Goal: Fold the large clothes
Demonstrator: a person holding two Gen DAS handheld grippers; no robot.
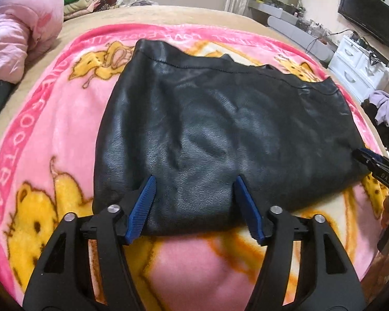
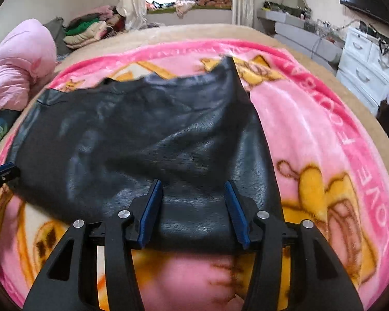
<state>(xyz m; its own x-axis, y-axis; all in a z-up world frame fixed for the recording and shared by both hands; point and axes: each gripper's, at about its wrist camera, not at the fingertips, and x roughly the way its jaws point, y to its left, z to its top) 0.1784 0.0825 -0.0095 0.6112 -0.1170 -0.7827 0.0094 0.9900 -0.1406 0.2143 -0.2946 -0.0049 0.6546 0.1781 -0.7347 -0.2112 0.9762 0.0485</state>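
Observation:
A black leather garment [image 1: 220,134] lies folded flat on a pink cartoon blanket [image 1: 57,134] on the bed. My left gripper [image 1: 194,181] is open, its blue pads straddling the garment's near left edge without pinching it. My right gripper [image 2: 193,184] is open the same way over the near right part of the garment [image 2: 147,140]. The right gripper also shows at the right edge of the left wrist view [image 1: 376,165], and the left gripper at the left edge of the right wrist view [image 2: 1,173].
A pink quilt [image 1: 20,26] is bunched at the far left of the bed. Piled clothes [image 1: 85,0] lie behind it. A white drawer unit [image 1: 358,64] and a TV [image 1: 368,23] stand to the right. Clothes hang off the bed's right side [image 1: 383,108].

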